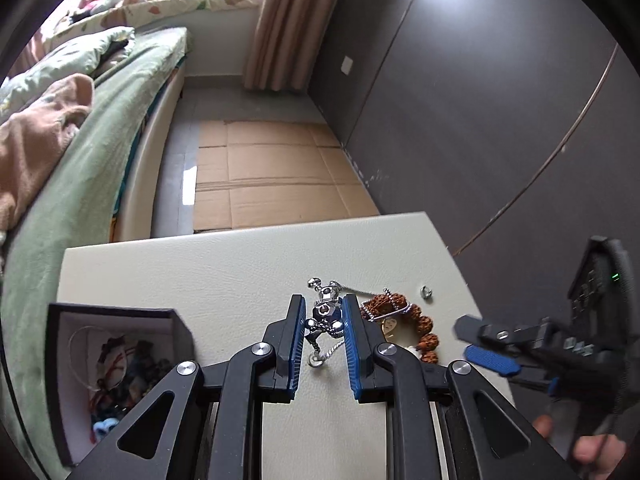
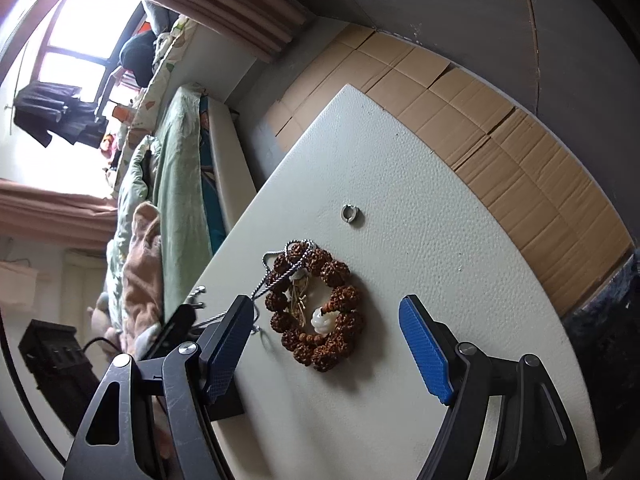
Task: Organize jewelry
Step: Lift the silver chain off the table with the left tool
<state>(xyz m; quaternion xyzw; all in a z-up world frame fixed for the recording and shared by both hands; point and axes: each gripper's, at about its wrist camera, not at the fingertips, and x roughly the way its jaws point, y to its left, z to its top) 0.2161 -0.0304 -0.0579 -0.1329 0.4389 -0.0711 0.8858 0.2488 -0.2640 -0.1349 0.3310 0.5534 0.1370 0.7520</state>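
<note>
- The left tool (image 1: 323,322) has its 2 blue pads clamped on a silver and blue pendant (image 1: 325,314), gripped at its sides near the fingertips.
- The pendant's silver chain (image 1: 394,307) hangs below the pads and also trails off to the right, where it lies draped over the brown bead bracelet (image 1: 418,318) on the white bench (image 1: 180,276).
- A small ring at the chain's lower end (image 1: 316,361) dangles between the left tool's fingers, just above the bench.
- A dark open jewelry box (image 1: 120,364) with a white lining sits at the bench's left side, beside the left tool; it holds a tangle of beads and cords.
- The right tool (image 2: 326,340) has its fingers wide apart, nothing between the pads, poised above the bench.
- In the right wrist view the brown bead bracelet (image 2: 320,312) lies flat on the bench between and just ahead of the right tool's fingers, closer to the left one, touching neither pad.
- A white carved bead (image 2: 323,320) sits inside the bracelet's loop.
- The silver chain (image 2: 286,272) crosses the bracelet's far left part and runs toward the left tool, seen at the left edge.
- A small silver ring (image 2: 351,215) lies alone on the bench, beyond the bracelet, apart from both tools.
- In the left wrist view the right tool (image 1: 486,346) is at the right, held by a hand (image 1: 588,440).
</note>
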